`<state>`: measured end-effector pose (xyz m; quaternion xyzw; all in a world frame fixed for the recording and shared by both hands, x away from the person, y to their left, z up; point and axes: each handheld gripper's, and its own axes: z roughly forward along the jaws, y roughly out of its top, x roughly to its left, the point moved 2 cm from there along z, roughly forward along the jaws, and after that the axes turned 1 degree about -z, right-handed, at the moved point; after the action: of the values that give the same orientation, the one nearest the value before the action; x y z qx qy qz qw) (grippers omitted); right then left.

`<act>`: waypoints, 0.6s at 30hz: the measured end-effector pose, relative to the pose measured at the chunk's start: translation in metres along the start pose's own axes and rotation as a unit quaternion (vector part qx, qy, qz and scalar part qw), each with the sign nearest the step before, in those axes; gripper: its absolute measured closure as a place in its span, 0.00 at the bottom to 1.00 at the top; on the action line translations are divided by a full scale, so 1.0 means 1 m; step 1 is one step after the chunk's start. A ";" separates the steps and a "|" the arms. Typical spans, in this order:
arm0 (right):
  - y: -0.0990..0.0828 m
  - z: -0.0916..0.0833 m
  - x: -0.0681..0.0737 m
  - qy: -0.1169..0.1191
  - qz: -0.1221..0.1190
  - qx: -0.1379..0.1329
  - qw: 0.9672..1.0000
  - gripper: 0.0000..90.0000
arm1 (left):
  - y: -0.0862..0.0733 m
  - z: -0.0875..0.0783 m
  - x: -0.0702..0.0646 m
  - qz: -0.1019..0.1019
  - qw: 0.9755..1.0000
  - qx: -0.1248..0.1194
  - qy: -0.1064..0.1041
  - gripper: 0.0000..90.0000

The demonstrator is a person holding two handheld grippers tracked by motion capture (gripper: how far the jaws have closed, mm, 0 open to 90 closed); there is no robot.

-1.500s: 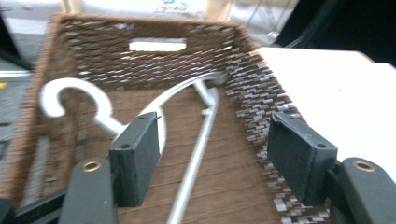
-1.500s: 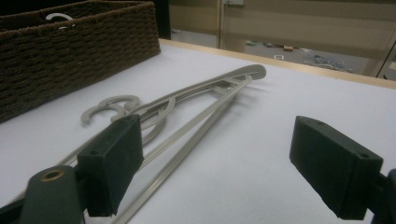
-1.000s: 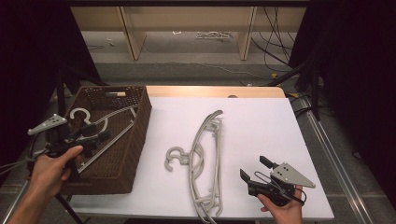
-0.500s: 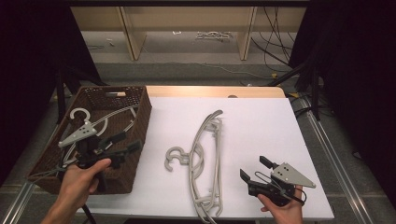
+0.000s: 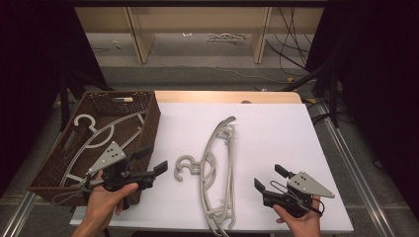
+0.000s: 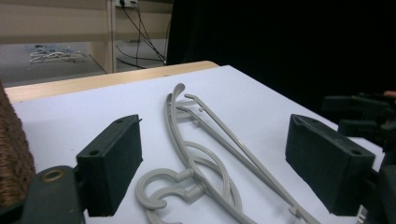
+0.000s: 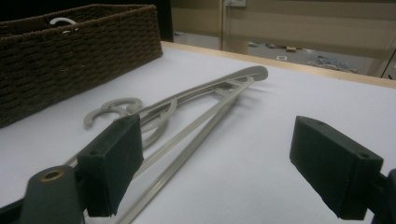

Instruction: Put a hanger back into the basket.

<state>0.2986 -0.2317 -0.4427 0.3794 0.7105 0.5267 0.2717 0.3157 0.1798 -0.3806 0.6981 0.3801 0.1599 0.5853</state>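
Note:
Grey plastic hangers (image 5: pixel 217 163) lie stacked in the middle of the white table, hooks to the left. My left gripper (image 5: pixel 152 160) hovers just past the basket's right wall and points at the hooks (image 6: pixel 156 189). It is open, its jaws have just been opening wider, and nothing is between them. In the left gripper view the hangers (image 6: pixel 201 140) lie ahead between the jaws of my left gripper (image 6: pixel 212 135). My right gripper (image 5: pixel 269 177) rests open at the front right, empty, aimed at the hangers (image 7: pixel 196 107) beyond my right gripper (image 7: pixel 219 154).
A brown wicker basket (image 5: pixel 153 118) stands at the table's left edge with another grey hanger (image 5: pixel 94 138) inside. The basket (image 7: pixel 70 56) rises behind the hangers in the right gripper view. A wooden strip borders the table's far edge (image 5: pixel 222 96).
My left gripper has moved right, from above the basket to just past its right wall, near the hanger hooks. My right gripper has stayed in place.

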 end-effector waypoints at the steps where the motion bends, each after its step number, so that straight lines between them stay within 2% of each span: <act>1: 0.000 -0.001 0.000 -0.001 -0.001 0.004 1.000 0.20 | -0.004 0.002 -0.003 0.000 1.000 0.005 -0.004 0.19; 8: 0.000 0.001 0.001 0.002 -0.003 -0.007 1.000 0.20 | -0.019 0.010 -0.010 0.000 0.999 0.033 -0.008 0.19; 9: 0.000 0.000 0.001 0.003 -0.004 -0.004 1.000 0.20 | -0.024 0.014 -0.013 -0.003 0.999 0.043 -0.007 0.19; 12: 0.001 0.000 0.001 0.000 -0.005 0.002 1.000 0.20 | -0.028 0.018 -0.014 -0.004 0.998 0.053 -0.011 0.19; 13: 0.001 0.000 0.002 0.000 -0.005 0.001 1.000 0.20 | -0.033 0.023 -0.015 -0.011 0.998 0.067 -0.013 0.19; 14: 0.001 0.000 0.002 0.002 -0.005 0.001 1.000 0.20 | -0.033 0.023 -0.015 -0.011 0.998 0.067 -0.013 0.19; 16: 0.000 0.000 0.002 0.000 -0.006 0.002 1.000 0.20 | -0.038 0.031 -0.014 -0.021 0.996 0.083 -0.015 0.19; 18: 0.001 0.000 0.002 0.003 -0.007 0.000 1.000 0.20 | -0.039 0.034 -0.013 -0.021 0.996 0.087 -0.015 0.21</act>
<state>0.2977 -0.2300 -0.4420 0.3730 0.7140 0.5259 0.2731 0.3161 0.1478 -0.4229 0.7406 0.3979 0.1037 0.5314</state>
